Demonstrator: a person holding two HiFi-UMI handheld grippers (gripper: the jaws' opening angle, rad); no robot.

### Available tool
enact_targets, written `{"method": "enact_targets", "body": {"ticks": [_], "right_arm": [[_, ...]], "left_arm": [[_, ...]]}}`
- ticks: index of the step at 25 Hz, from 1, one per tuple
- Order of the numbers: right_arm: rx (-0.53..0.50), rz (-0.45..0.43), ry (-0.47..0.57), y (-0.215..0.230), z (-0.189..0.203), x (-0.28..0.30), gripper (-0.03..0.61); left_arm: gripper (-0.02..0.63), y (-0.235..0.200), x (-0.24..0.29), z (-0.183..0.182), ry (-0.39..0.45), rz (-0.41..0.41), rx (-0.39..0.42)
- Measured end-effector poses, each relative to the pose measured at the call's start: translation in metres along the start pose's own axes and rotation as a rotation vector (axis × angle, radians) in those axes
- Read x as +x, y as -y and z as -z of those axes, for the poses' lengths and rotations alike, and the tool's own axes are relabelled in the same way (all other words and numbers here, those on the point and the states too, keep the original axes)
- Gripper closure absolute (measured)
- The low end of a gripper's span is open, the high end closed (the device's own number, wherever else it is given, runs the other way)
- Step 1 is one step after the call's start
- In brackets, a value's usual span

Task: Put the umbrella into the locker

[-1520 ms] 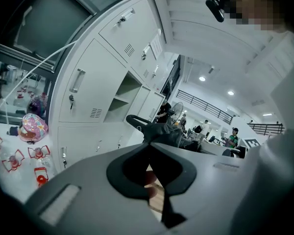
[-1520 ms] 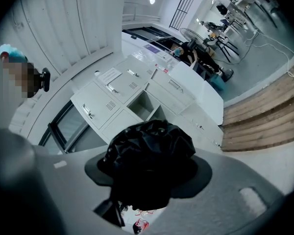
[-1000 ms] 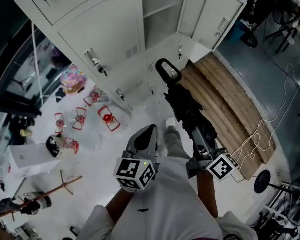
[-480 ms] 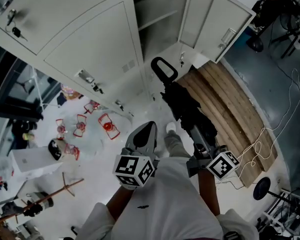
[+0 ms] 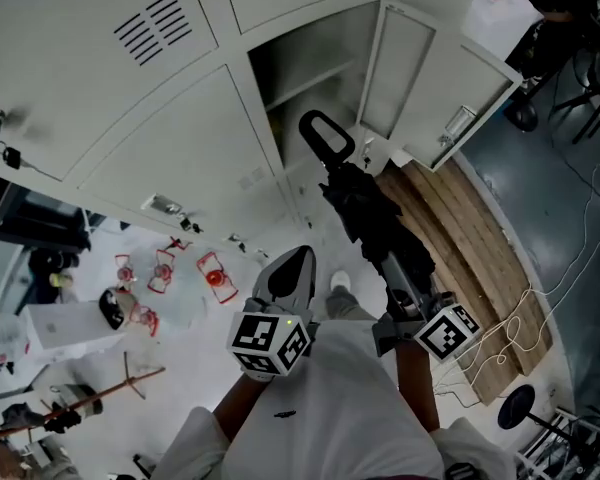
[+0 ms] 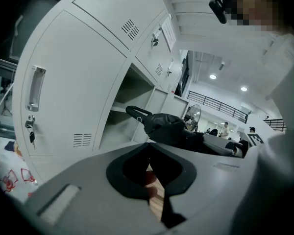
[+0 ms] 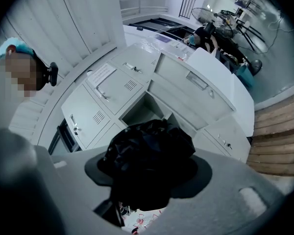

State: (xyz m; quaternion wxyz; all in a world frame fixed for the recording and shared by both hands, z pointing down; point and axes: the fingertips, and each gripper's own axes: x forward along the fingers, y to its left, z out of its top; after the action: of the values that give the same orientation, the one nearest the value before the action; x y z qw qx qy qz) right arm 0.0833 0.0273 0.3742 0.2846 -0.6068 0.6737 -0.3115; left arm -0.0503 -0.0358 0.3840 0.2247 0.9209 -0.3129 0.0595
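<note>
**Umbrella lined up on the open locker**

Seen in the head view, a person carries a folded black umbrella (image 5: 370, 213) in the right tongs (image 5: 405, 290), which are clamped round its lower body. Its loop handle (image 5: 326, 140) leads toward the open compartment (image 5: 295, 68) of the grey locker (image 5: 130, 118) at the upper centre of the frame. The umbrella hangs in the air just short of the opening. The door (image 5: 405, 63) is swung out to the right. At lower centre the left tongs (image 5: 292, 266) are drawn together with nothing between them, riding beside the load.

The step in hand looks like the final approach. Done well, the umbrella would go in handle first, kept in line with the opening so that it clears the door's edge on the right and the shelf (image 5: 305, 86) inside. It would probably need to go deep enough for its whole length to rest on the compartment floor before the grip eases. The loose, bunched fabric seems the likeliest thing to catch on the frame. The free left tongs could steady the door if it drifts.
</note>
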Motion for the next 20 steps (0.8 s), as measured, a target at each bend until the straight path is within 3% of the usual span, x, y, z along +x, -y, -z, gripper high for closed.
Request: {"method": "enact_targets", "body": {"ticks": [11,20], "right_arm": [[-0.010,-0.088,-0.014,0.034,-0.065,0.068,0.316],[-0.005,-0.162,-0.034,0.045,-0.086,0.107,0.316]], "left_arm": [[0.597,0.000,0.081,-0.030,0.036,-0.074,0.009],[0.596,-0.005,0.103,-0.043,0.075,-0.153,0.021]]}}
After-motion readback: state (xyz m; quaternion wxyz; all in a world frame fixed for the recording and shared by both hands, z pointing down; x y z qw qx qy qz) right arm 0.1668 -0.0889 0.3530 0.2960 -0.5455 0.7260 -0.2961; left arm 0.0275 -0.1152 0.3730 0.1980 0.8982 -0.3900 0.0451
